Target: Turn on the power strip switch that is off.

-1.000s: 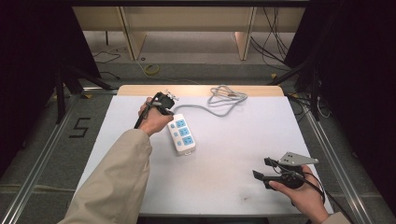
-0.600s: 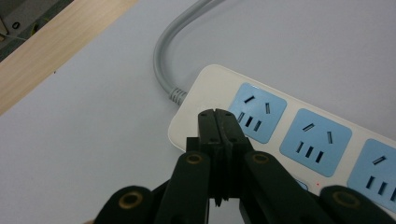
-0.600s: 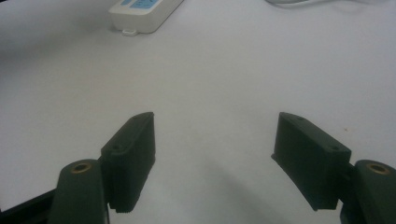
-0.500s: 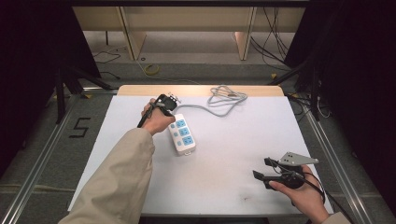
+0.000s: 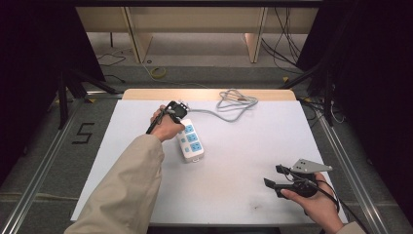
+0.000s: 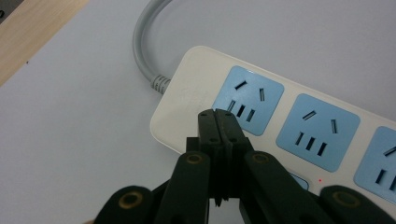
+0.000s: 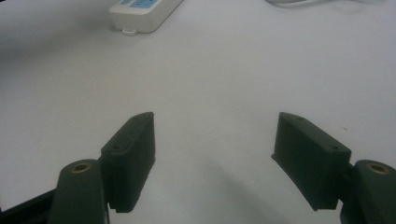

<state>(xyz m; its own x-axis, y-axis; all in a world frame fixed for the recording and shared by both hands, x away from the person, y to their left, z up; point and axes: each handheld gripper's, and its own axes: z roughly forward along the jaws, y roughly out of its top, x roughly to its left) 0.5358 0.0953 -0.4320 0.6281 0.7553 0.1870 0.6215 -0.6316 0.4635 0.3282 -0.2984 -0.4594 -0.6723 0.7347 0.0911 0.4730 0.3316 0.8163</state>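
A white power strip (image 5: 191, 140) with blue sockets lies left of the table's middle. Its grey cable (image 5: 214, 113) runs to a loose coil (image 5: 237, 101) at the far edge. My left gripper (image 5: 180, 114) hovers over the strip's far end, where the cable enters. In the left gripper view its jaws are pressed together, and the left gripper (image 6: 218, 117) sits just above the strip (image 6: 299, 135), beside the first socket, holding nothing. My right gripper (image 5: 273, 176) rests near the front right, jaws wide apart. The right gripper (image 7: 214, 137) faces bare table, with the strip (image 7: 144, 11) far ahead.
The white tabletop (image 5: 253, 146) has a wooden strip (image 5: 146, 94) along its far edge. Metal rails (image 5: 44, 161) flank both sides. Beyond the table stand shelving legs, with loose cables on the floor (image 5: 158, 73). A sleeved forearm (image 5: 131, 185) crosses the front left.
The left gripper has edged very slightly along the far end of the power strip. The right gripper has stayed where it was, still open.
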